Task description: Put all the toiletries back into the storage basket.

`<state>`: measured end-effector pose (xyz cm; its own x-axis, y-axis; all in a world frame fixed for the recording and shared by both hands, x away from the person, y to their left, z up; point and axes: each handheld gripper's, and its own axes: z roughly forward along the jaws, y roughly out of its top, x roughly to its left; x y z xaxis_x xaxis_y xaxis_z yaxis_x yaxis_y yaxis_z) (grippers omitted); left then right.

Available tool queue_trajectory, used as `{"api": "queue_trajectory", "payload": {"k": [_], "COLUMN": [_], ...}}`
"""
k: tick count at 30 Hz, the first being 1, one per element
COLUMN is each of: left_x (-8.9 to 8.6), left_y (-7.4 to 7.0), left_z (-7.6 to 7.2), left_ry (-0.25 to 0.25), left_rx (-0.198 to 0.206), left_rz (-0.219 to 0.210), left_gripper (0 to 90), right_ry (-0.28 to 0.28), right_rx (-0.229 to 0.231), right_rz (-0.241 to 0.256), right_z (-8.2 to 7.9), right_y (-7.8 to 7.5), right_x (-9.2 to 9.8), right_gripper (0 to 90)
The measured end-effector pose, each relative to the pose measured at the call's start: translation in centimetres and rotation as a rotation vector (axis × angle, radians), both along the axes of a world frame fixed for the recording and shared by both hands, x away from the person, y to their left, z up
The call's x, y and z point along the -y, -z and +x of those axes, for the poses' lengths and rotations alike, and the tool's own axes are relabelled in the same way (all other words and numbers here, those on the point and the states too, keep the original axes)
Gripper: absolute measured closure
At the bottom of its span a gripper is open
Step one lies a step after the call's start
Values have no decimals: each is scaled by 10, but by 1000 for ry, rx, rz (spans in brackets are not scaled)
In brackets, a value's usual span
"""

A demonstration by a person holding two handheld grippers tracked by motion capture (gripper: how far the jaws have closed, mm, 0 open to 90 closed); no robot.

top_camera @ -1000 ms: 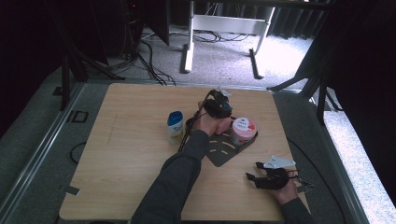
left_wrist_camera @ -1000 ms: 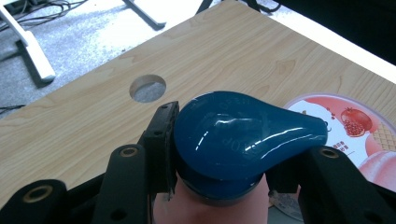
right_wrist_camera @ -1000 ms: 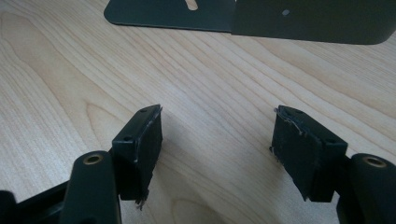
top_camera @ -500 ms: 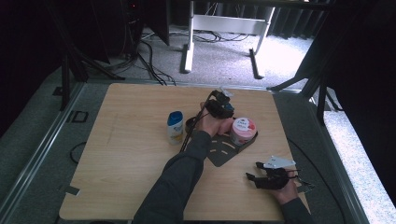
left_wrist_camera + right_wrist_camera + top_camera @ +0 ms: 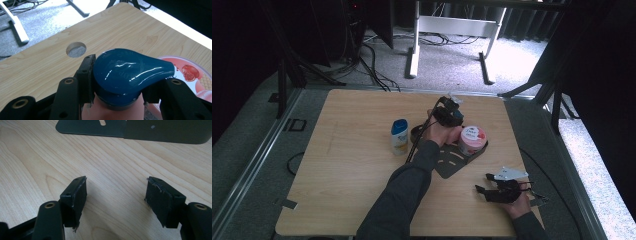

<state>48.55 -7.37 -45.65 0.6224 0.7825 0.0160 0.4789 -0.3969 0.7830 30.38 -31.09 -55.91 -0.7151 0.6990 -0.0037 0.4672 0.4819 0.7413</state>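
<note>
Left to right across the wooden table (image 5: pixel 342 165): white bottle with a blue cap (image 5: pixel 399 136), upright, well left of the black metal stand (image 5: pixel 451 164). Left gripper (image 5: pixel 449 114) next, reached forward over the stand's far end, fingers (image 5: pixel 86 72) clenched on the dark blue cap (image 5: pixel 127 68) of a bottle held between them; cap close above the table, near a round hole (image 5: pixel 76 49) in the tabletop. Round pink tub (image 5: pixel 472 139) with a fruit-printed lid just beside the held bottle, against the stand. Right gripper (image 5: pixel 493 192) at the near right corner, low over bare wood, fingers (image 5: pixel 76 195) released, spread wide, nothing between them; stand's edge just ahead.
</note>
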Motion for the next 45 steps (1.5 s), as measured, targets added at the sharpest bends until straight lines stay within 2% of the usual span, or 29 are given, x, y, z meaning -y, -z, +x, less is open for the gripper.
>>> {"api": "queue_trajectory", "payload": {"k": [10,14,21,25,27,29,36,45], "left_x": [0,-1,-2,-4,-5,-6,-11,-17], "left_y": [2,2,2,3,5,5,2,-6], "left_z": [-3,-5,-5,-4,-4,-4,-6,-17], "left_ry": [1,12,14,31,30,29,54,69], "left_rx": [13,17,5,-17,-19,-22,-36,-10], "left_rz": [0,18,10,0,12,6,-11,-19], "left_gripper": [528,527,519,468,417,367,339,342], "right_ry": [0,0,0,0,0,0,0,0], "right_rx": [0,0,0,0,0,-1,0,0], "right_rz": [0,0,0,0,0,0,0,0], "right_z": [0,0,0,0,0,0,0,0], "right_y": [0,0,0,0,0,0,0,0], "right_x": [0,0,0,0,0,0,0,0], "right_gripper": [330,330,330,330,330,330,331,330]}}
